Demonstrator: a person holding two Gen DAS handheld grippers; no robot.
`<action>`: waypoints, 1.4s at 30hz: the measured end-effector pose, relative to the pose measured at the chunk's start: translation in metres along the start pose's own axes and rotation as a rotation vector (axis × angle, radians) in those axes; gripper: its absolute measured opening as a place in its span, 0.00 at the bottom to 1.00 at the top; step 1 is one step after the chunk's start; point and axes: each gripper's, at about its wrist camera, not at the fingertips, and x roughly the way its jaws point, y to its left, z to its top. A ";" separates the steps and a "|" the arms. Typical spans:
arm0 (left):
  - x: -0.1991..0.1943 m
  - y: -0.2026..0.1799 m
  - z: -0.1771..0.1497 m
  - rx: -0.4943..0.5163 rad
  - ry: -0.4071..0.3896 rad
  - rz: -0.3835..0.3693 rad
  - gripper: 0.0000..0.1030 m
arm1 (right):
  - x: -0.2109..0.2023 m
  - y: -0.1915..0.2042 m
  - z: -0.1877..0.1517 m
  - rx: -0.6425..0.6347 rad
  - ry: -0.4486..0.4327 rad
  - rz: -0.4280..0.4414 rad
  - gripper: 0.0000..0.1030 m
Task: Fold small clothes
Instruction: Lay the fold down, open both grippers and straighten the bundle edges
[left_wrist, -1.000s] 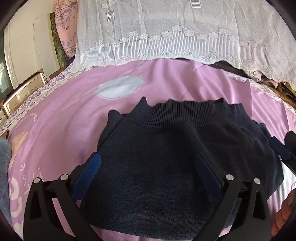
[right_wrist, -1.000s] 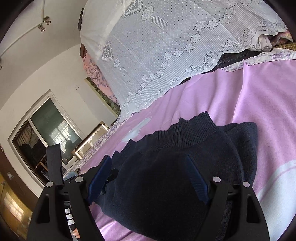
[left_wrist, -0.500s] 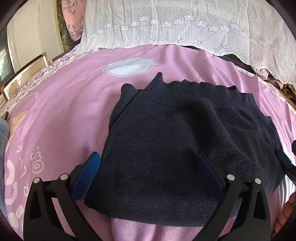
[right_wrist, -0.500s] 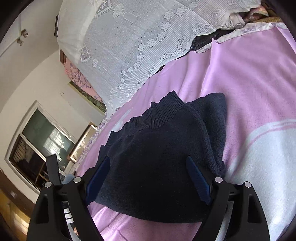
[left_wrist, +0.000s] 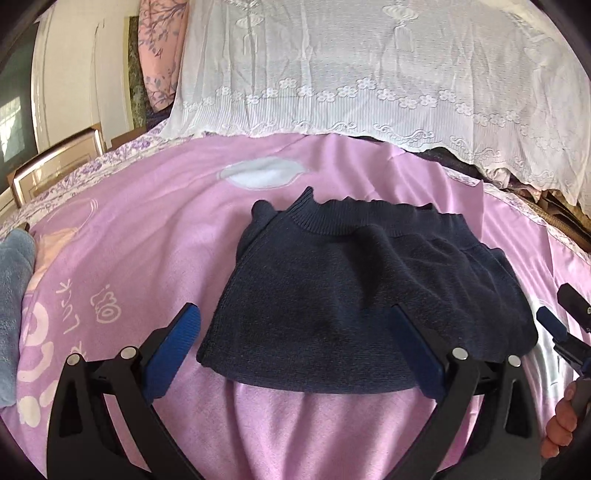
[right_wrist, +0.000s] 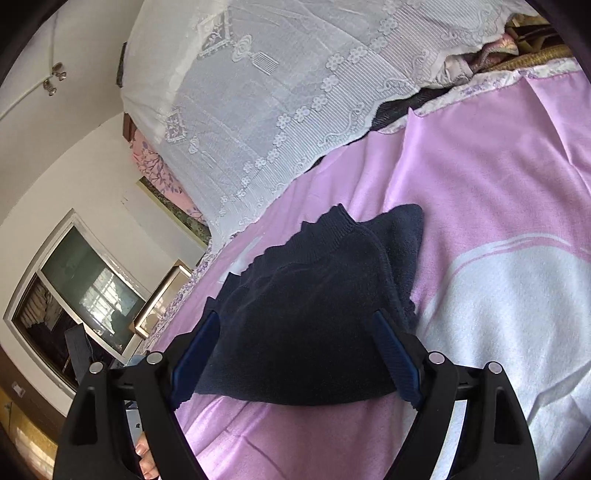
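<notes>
Both wrist views look down, close, sharing the sweater (left_wrist: 354, 295).

Near edge of the navy sweater (right_wrist: 306, 332) partly masked by the right gripper (right_wrist: 295, 354) fingers; folded sleeves beneath unseen; grey-blue cloth (left_wrist: 13, 295) cut by the left frame border; only fingertips of a hand (left_wrist: 559, 424) visible at the rim; dark item (left_wrist: 447, 158) mostly buried under the lace cover (left_wrist: 369, 74), unidentifiable.

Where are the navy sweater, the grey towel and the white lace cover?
navy sweater (left_wrist: 351, 295), left wrist view, middle of its body
grey towel (left_wrist: 13, 295), left wrist view, its folded edge
white lace cover (right_wrist: 295, 110), right wrist view, its patterned middle
</notes>
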 end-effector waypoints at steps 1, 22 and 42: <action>0.000 -0.004 0.000 0.015 0.002 -0.002 0.96 | -0.001 0.005 -0.002 -0.023 0.002 0.013 0.82; 0.002 -0.014 0.001 0.030 -0.007 0.088 0.96 | 0.013 -0.004 -0.010 0.064 0.135 0.050 0.84; 0.047 -0.059 0.003 0.058 0.165 -0.061 0.96 | 0.001 -0.041 0.007 0.180 0.059 -0.170 0.84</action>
